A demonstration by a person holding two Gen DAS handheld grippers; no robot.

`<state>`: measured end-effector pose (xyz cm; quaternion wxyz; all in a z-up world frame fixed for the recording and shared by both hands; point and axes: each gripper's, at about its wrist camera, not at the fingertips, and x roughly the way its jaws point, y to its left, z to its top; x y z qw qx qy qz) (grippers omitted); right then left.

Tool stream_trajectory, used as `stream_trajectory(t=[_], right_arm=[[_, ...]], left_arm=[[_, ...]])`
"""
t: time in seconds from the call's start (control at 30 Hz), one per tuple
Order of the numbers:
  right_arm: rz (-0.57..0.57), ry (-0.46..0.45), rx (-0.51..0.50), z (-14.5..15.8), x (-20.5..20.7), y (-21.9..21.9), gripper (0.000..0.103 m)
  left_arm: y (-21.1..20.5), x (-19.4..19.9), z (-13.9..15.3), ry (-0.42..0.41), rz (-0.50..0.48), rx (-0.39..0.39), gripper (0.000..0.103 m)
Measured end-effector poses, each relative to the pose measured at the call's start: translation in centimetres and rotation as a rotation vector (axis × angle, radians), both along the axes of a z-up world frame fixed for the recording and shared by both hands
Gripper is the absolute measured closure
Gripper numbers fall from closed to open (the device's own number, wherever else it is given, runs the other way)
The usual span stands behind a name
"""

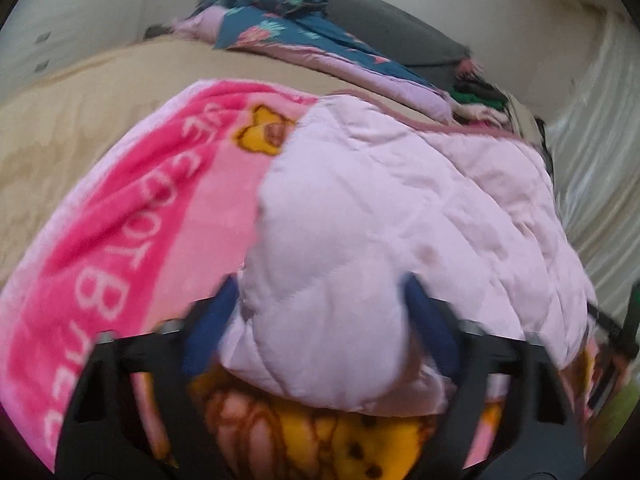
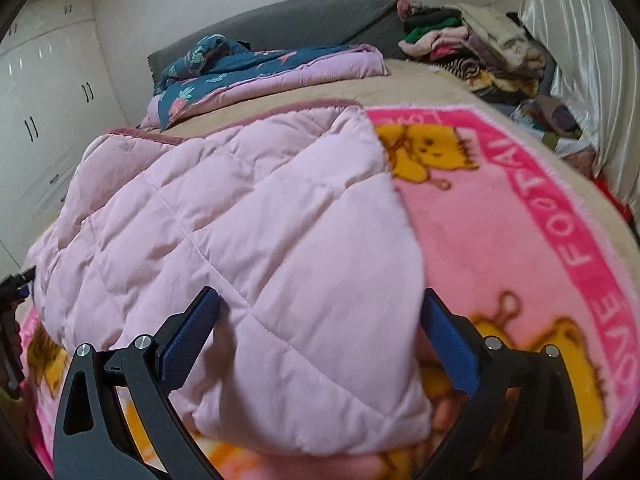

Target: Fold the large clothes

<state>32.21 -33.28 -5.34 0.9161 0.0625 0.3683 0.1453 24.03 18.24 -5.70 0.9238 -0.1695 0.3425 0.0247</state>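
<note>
A pale pink quilted garment (image 1: pixel 400 200) lies on a bright pink fleece blanket (image 1: pixel 132 208) printed with yellow bears, spread over a beige bed. My left gripper (image 1: pixel 320 284) has its blue pads (image 1: pixel 208 328) pressed into a bulging fold at the garment's near edge. In the right wrist view the same quilted garment (image 2: pixel 224 208) covers the left of the fleece blanket (image 2: pixel 500 240). My right gripper (image 2: pixel 320 294) stands open and wide around the garment's near right corner, and its blue pads (image 2: pixel 450 348) flank the cloth without squeezing it.
A blue floral and lilac duvet (image 2: pixel 248 68) lies bunched at the grey headboard (image 2: pixel 304 16). A pile of mixed clothes (image 2: pixel 472 44) sits at the far right by shiny curtains (image 2: pixel 580 60). White wardrobes (image 2: pixel 44 92) stand on the left. The other gripper's black frame (image 2: pixel 12 304) shows at the left edge.
</note>
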Motion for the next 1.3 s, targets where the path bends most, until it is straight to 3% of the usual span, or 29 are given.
stream_trajectory(t=[0.03,0.07,0.13,0.23,0.33,0.5,0.9,1.3], right_arm=[[0.002,-0.006,0.013,0.0,-0.1,0.2,0.032],[-0.015,-0.027,-0.005,0.0,-0.3,0.4,0.052],[-0.017,-0.062,-0.003,0.5,-1.0,0.6,0.072],[-0.047,-0.110,0.018,2.3,-1.5,0.6,0.079],[-0.088,-0.166,0.052,4.9,-0.6,0.5,0.080],[-0.139,-0.177,0.045,6.5,3.0,1.3,0.081],[-0.216,-0.086,-0.017,2.5,7.5,2.2,0.081],[-0.257,-0.051,-0.034,0.3,9.0,2.3,0.080]], left_arm=[[-0.7,0.1,0.3,0.001,-0.009,0.043,0.054],[-1.4,0.0,0.5,-0.006,-0.020,0.073,0.060],[-2.3,-0.2,1.2,-0.027,-0.016,0.130,0.070],[-2.4,-0.2,2.9,-0.079,0.005,0.126,0.075],[-2.3,0.7,4.9,-0.144,0.029,0.137,0.077],[-2.3,4.0,5.5,-0.138,0.072,0.164,0.078],[-1.2,8.9,2.8,-0.057,0.093,0.166,0.078],[-0.8,9.3,1.7,-0.021,0.089,0.135,0.077]])
